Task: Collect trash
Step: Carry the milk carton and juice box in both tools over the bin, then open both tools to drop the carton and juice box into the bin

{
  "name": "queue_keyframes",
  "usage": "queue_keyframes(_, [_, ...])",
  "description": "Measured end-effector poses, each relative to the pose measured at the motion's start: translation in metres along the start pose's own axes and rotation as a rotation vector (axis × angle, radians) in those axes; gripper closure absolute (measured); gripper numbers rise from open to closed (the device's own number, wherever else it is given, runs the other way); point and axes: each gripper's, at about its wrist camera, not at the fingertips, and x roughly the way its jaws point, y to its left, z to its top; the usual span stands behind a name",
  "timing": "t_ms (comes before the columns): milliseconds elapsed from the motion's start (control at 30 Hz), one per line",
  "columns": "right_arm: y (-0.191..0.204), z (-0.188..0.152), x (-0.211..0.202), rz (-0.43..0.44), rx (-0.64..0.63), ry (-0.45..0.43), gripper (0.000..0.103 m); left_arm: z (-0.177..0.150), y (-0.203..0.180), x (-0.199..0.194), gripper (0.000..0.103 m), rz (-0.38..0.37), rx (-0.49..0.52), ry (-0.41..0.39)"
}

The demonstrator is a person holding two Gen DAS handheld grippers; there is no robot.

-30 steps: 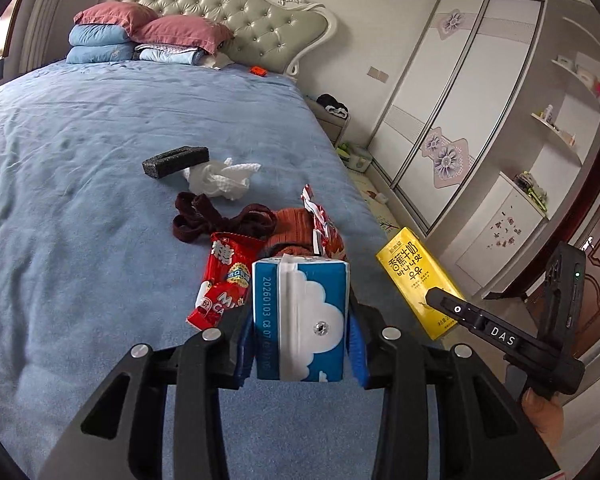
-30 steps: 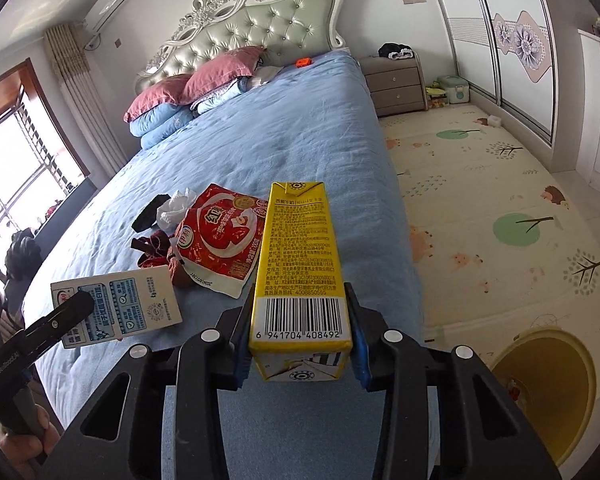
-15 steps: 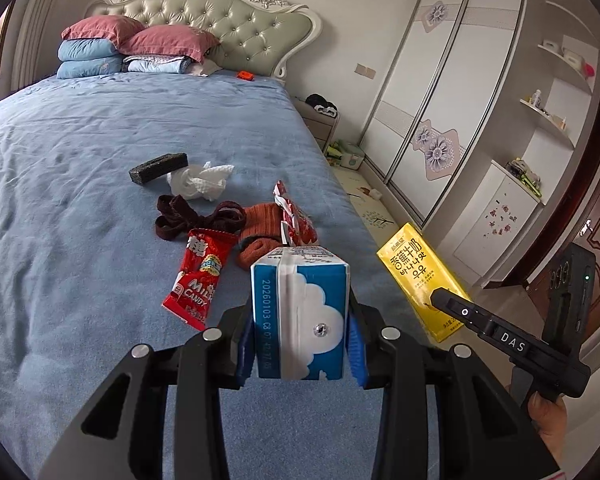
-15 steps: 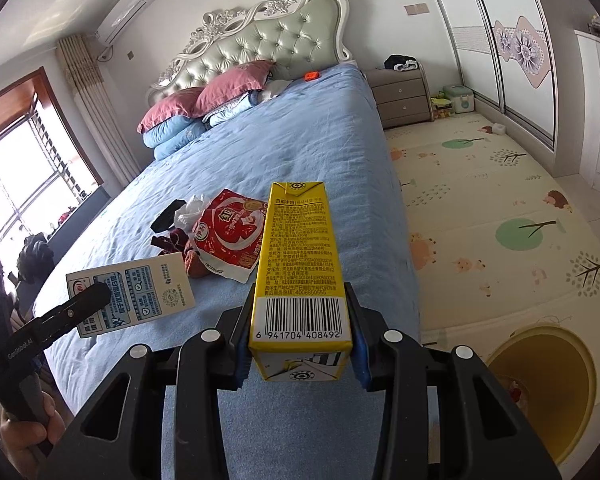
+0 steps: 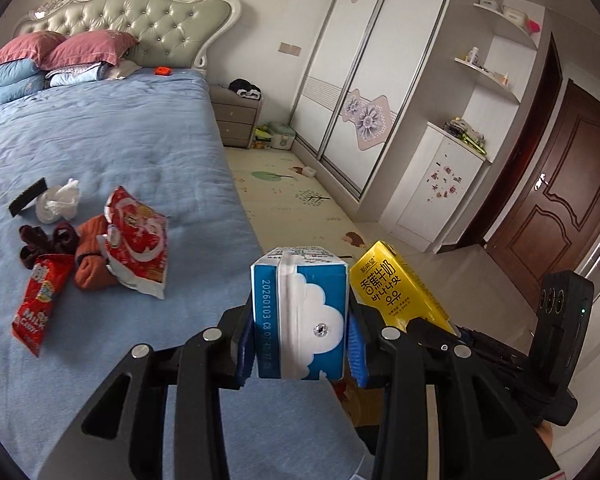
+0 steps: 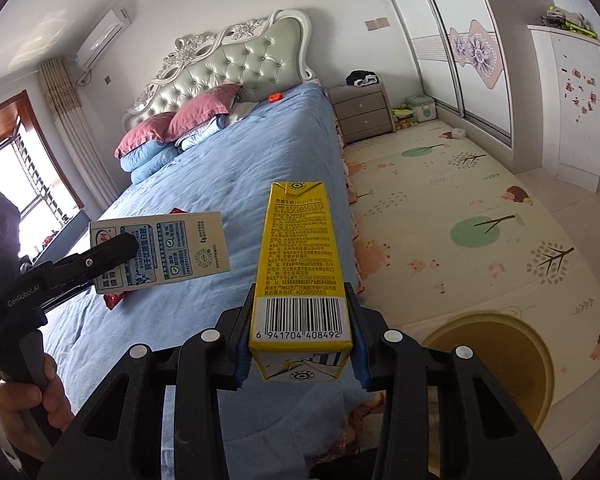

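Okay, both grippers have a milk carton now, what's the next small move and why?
Probably carry the yellow banana-milk carton in the right gripper toward the yellow bin on the floor mat, lower right. Both cartons are clamped and off the bed; the left gripper should follow with the blue-and-white carton. The wrappers can wait.

Home bedroom: bed (image 5: 100, 140), wardrobe (image 5: 360, 80).

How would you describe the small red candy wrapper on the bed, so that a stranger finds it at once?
Look at the blue bed and the pile of things near its side edge. The small red candy wrapper lies at the pile's near end, beside an orange sock. Unlike the big red snack bag, it is narrow and reads MILK CANDY.
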Motion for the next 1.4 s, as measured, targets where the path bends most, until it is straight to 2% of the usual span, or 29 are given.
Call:
queue_keyframes(300, [-0.100, -0.025, -0.041, -0.183, 0.117, -0.012, 0.064, -0.014, -0.075, 0.086, 0.065, -0.107, 0.094, 0.162])
queue_keyframes(600, [-0.165, -0.063, -0.050, -0.258, 0.223, 0.036, 0.064, -0.042, -0.122, 0.169, 0.065, -0.138, 0.144, 0.335])
queue_keyframes(933, [-0.197, -0.085, -0.032, -0.270, 0.277, 0.100, 0.064, -0.064, -0.137, 0.227, 0.066, -0.122, 0.158, 0.460])
queue_keyframes(1133, [-0.201, -0.091, -0.023, -0.270, 0.276, 0.128, 0.064, -0.074, -0.142, 0.241, 0.065, -0.129, 0.176, 0.503])
queue_keyframes(1167, [-0.203, -0.092, -0.021, -0.273, 0.274, 0.131, 0.061, -0.075, -0.143, 0.243, 0.065, -0.127, 0.182, 0.505])
queue_keyframes(1200, [-0.205, -0.093, -0.019, -0.275, 0.273, 0.142, 0.039, -0.075, -0.143, 0.243, 0.058, -0.126, 0.187, 0.504])
queue_keyframes(1233, [-0.207, -0.094, -0.018, -0.287, 0.283, 0.151, 0.026, -0.075, -0.143, 0.245, 0.033, -0.110, 0.192, 0.502])
queue_keyframes(1267, [-0.210, -0.094, -0.020, -0.294, 0.295, 0.138, 0.019, -0.075, -0.143, 0.246, 0.021, -0.075, 0.200, 0.492])
queue_keyframes(1300, [-0.212, -0.095, -0.022, -0.291, 0.302, 0.128, 0.020, -0.075, -0.141, 0.244, 0.010, -0.044, 0.205, 0.474])
queue_keyframes(1400, [-0.216, -0.099, -0.026, -0.298, 0.310, 0.132, 0.022, -0.074, -0.137, 0.243, 0.010, -0.030, 0.197, 0.476])
